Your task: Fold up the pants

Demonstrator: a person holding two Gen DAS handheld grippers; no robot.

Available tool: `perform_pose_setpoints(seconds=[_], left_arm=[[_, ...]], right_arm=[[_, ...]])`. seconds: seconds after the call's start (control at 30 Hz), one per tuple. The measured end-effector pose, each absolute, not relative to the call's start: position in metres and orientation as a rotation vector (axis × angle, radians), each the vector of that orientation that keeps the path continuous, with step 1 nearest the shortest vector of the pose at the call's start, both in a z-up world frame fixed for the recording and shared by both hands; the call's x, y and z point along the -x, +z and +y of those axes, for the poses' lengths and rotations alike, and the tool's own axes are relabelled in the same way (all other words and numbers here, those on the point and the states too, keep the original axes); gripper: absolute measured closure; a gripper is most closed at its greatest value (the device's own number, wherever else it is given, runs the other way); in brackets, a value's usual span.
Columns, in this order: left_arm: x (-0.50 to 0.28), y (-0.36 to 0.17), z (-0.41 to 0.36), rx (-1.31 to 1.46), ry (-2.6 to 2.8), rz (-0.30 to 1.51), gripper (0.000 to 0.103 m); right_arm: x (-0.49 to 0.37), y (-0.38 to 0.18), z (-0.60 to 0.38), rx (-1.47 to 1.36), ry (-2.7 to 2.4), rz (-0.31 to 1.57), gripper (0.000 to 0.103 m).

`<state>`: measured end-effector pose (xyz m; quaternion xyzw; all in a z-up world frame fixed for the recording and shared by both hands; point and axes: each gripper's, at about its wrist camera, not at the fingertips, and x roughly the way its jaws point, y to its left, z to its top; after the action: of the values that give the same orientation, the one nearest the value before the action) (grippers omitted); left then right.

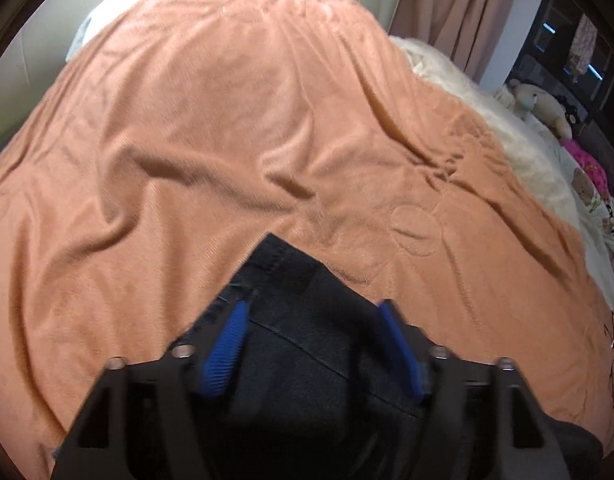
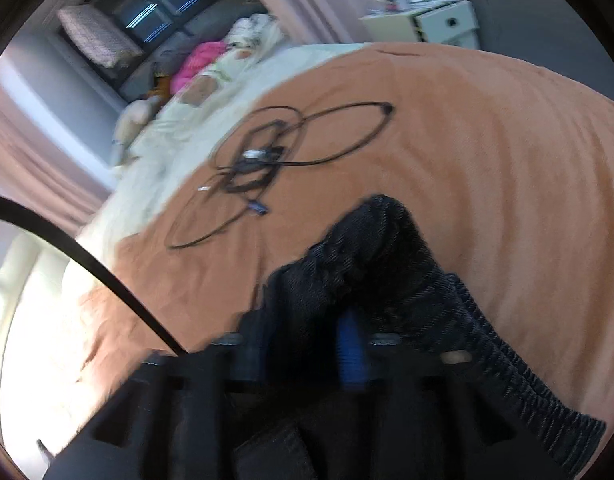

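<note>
Bedroom, bed covered by an orange blanket (image 1: pixel 235 128), wrinkled, filling most of both views. Pink curtain (image 1: pixel 459 4) upper right of the left wrist view; stuffed toys (image 1: pixel 547 108) along the right edge. Right wrist view: white cabinet (image 2: pixel 435 24) at top right, one tangle of black cables (image 2: pixel 275 152) lying on the blanket at centre.

Pants (image 1: pixel 307 344): one pair, dark blue-black denim-like fabric, lying on the blanket at bottom centre of both views. In the left wrist view a flat corner with a visible seam points toward frame centre. In the right wrist view the cloth is bunched into a hump (image 2: pixel 371 256), with a ribbed elastic band running to the lower right.

Two grippers, each with blue pads.

Left gripper (image 1: pixel 313 312): jaws spread wide, fabric lying between the fingers, pads not pressing on it.

Right gripper (image 2: pixel 303 340): jaws apart, right pad (image 2: pixel 349 352) visible, left one blurred and dark. Bunched cloth sits over and between the fingertips; no clamp visible.
</note>
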<state>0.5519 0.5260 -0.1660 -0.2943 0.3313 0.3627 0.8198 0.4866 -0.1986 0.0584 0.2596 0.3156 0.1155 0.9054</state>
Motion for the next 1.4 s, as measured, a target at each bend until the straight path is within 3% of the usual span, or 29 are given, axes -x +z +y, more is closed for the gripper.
perform_pose_setpoints(seconds=[0.1, 0.77, 0.83, 0.97, 1.4], left_arm=[[-0.537, -0.154, 0.518, 0.582, 0.761, 0.698, 0.028], [-0.395, -0.115, 0.475, 0.635, 0.688, 0.710, 0.029], [-0.383, -0.120, 0.471, 0.654, 0.675, 0.713, 0.029], [-0.371, -0.136, 0.469, 0.723, 0.642, 0.736, 0.044], [-0.387, -0.203, 0.467, 0.879, 0.587, 0.801, 0.045]], right_arm=[[-0.462, 0.076, -0.205, -0.497, 0.276, 0.568, 0.019], [-0.334, 0.098, -0.228, -0.341, 0.354, 0.670, 0.019], [-0.321, 0.094, -0.235, -0.351, 0.357, 0.680, 0.019], [-0.299, 0.082, -0.250, -0.394, 0.359, 0.698, 0.019], [-0.293, 0.030, -0.267, -0.522, 0.384, 0.813, 0.022]])
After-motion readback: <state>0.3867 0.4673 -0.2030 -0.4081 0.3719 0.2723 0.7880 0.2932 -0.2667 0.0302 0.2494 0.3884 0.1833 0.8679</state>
